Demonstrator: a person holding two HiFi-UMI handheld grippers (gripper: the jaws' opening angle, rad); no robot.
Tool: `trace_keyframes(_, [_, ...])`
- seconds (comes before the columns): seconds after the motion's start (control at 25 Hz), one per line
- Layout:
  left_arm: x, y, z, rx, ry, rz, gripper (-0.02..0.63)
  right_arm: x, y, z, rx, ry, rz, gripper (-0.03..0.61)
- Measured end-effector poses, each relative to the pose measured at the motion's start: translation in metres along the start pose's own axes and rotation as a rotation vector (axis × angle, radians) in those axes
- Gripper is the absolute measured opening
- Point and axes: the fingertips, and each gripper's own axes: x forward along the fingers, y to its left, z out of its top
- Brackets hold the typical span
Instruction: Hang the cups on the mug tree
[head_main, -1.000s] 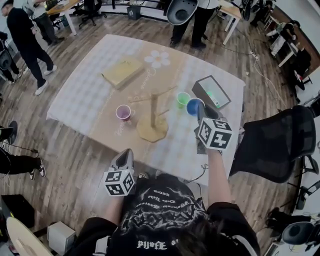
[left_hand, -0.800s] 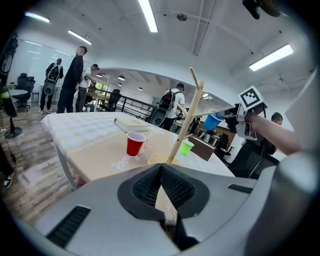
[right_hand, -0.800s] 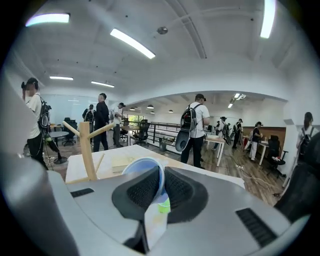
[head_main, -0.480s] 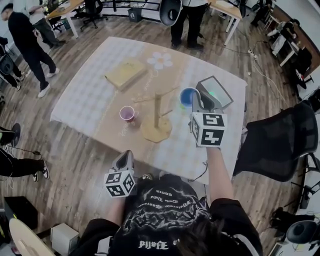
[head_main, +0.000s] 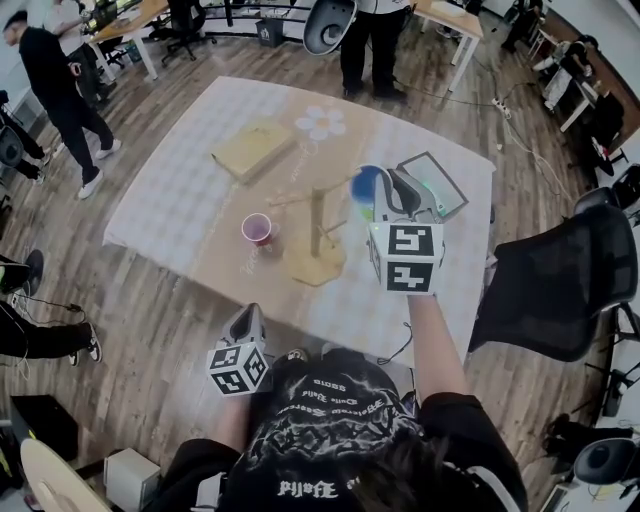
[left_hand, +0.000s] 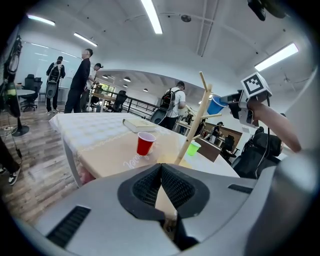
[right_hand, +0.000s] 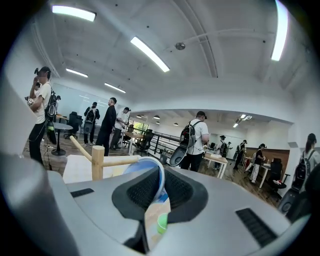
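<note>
- Cups: none hangs on the mug tree yet. Its pegs are all bare, so all three hangings are left to do.
- The first one looks to be in hand. The blue cup is off the desk, tipped on its side, and sits just beside the tree's upper pegs on its right.
- The right tool grips this blue cup, with its jaws closed on the cup's wall at the rim.
- The red cup stands upright on the desk, near the tree's base on its left.
- The green cup stands on the desk on the tree's right. It shows plainly in the left gripper view. The head view hides most of it behind the right tool, so it is probably near the base, though I cannot say how near.
- The left tool hangs low at the near edge of the desk, well apart from every cup. Its jaws are closed together with nothing between them.
- Count: three cups (one blue, one red, one green), one mug tree and two tools.
- Also on the desk are one tan book and one dark box.
</note>
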Motion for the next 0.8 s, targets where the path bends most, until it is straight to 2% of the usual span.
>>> trace_keyframes(0.16, [0.0, 0.0, 0.0, 0.007, 0.003, 0.007, 0.02, -0.004, 0.002, 0.009, -0.022, -0.026, -0.004, 0.041])
trace_keyframes(0.48, [-0.004, 0.001, 0.0, 0.016, 0.001, 0.004, 0.02, -0.012, 0.017, 0.017, -0.189, -0.047, -0.059, 0.041])
trace_keyframes(0.8, [-0.006, 0.002, -0.003, 0.011, 0.012, 0.001, 0.02, -0.017, 0.029, 0.021, -0.293, -0.077, -0.103, 0.043])
